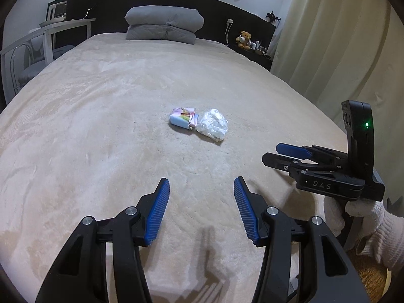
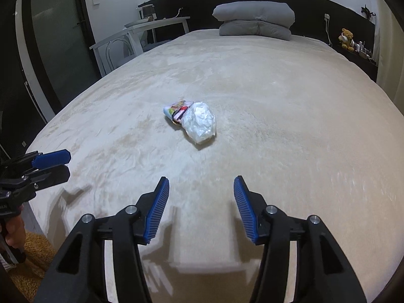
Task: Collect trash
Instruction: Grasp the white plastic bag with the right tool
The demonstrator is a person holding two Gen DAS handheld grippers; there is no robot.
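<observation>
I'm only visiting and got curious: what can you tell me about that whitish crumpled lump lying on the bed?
The crumpled white plastic bag looks like thin, translucent, shiny film, wadded into a loose lump. It lies near the middle of the beige bedspread, pressed against a colourful wrapper beside it. What, if anything, is inside cannot be told. Neither gripper touches it.

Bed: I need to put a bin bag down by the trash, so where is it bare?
Bare blanket lies all round the wrapper and the plastic wad, which touch mid-bed: a wide strip back to the pillows, and both sides. The near edge is crowded by the left gripper and right gripper.
</observation>
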